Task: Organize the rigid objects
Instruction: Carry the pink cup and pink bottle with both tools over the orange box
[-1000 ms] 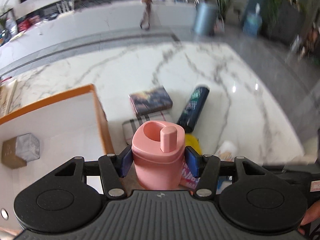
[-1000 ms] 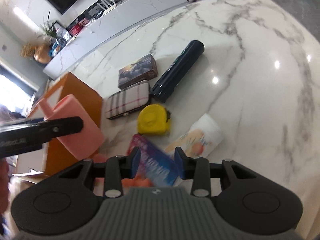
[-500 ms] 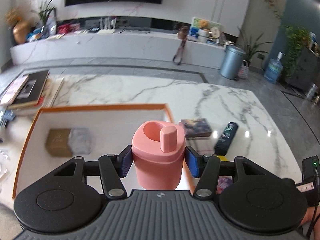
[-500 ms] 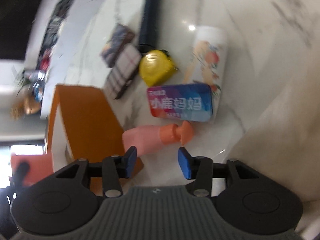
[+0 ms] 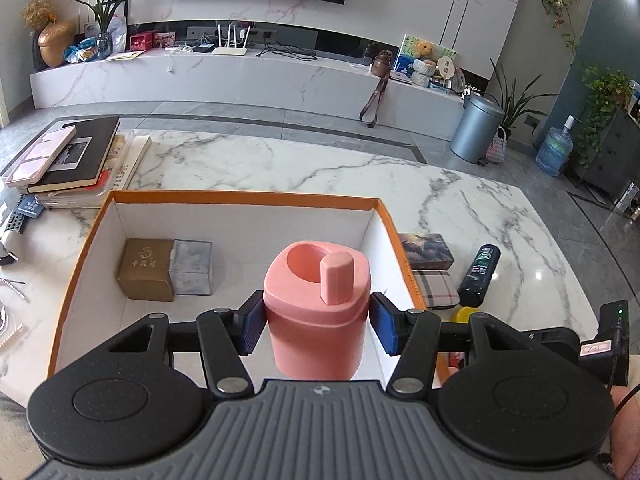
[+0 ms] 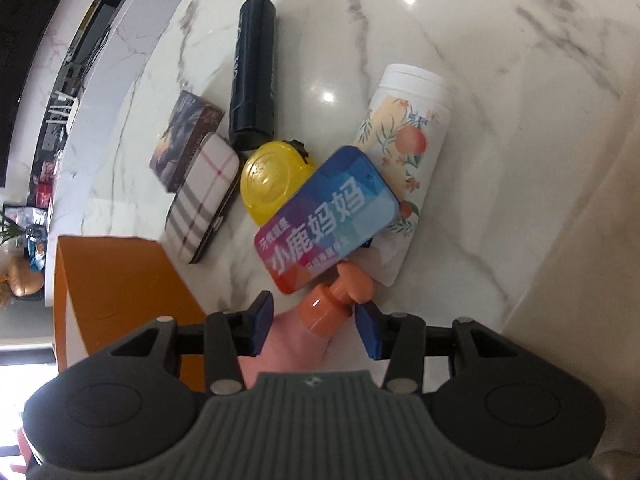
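- The left gripper (image 5: 317, 326) clamps a pink cup (image 5: 317, 308) between its blue pads, upright, above the orange-rimmed box (image 5: 244, 198).
- In that box, at ten o'clock from the cup, a brown carton (image 5: 146, 269) touches a grey box (image 5: 191, 266).
- The right gripper (image 6: 316, 330) stands with jaws apart, straddling the orange cap of a pink bottle (image 6: 334, 308) lying on the marble table (image 6: 500, 120); the pads do not press it.
- At twelve o'clock from the cap lies a blue-and-pink tin (image 6: 326, 218), resting partly on a peach-printed white tube (image 6: 404, 136).
- A yellow tape measure (image 6: 270, 176) sits at eleven o'clock, with a plaid case (image 6: 202, 200) and a dark bottle (image 6: 254, 72) beyond.
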{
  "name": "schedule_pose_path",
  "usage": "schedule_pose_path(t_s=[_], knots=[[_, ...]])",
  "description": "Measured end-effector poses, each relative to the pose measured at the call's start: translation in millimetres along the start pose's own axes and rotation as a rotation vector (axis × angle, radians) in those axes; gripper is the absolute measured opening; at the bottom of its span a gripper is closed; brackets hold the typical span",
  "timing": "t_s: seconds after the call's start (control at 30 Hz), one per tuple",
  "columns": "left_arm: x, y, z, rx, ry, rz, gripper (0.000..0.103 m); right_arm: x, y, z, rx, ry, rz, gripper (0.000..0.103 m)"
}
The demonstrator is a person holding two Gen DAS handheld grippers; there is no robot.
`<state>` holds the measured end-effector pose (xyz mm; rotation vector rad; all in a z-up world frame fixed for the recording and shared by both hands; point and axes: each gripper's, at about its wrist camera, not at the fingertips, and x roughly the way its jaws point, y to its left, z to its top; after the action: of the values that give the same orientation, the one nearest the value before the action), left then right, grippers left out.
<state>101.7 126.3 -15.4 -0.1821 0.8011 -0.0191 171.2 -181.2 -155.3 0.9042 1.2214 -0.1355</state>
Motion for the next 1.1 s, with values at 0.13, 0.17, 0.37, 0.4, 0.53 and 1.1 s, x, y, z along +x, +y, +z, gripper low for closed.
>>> schedule_pose_path(t_s=[0.13,0.17,0.37,0.4,0.53,1.1], knots=[[4.0,10.1,0.1,-0.014,0.014,0.007,0.064,3.4,6.2,1.4,-0.03,-0.017,-0.022,0.036],[4.7,12.2,0.3,-0.017,0.016,0.009,0.064,3.5,7.8,1.3,-0.046,-0.024,-0.038,0.035],[4.1,26.9,-0.9,-0.031,0.025,0.032,0.064,-1.5,17.0,-1.4,-0.148,-0.036,-0.036,0.032],[3.2,30.0,-1.5,-0.033,0.027,0.039,0.064,-5.7,19.7,-4.3,-0.182,-0.044,-0.036,0.03],[-0.9,45.1,-4.2,-0.045,0.034,0.076,0.064,-32.0,38.9,-20.0,-0.383,-0.1,-0.003,0.026],[0.3,78.1,13.0,0.125,0.02,0.132,0.064,-112.7,152.4,-79.2,-1.02,-0.314,0.305,0.026]])
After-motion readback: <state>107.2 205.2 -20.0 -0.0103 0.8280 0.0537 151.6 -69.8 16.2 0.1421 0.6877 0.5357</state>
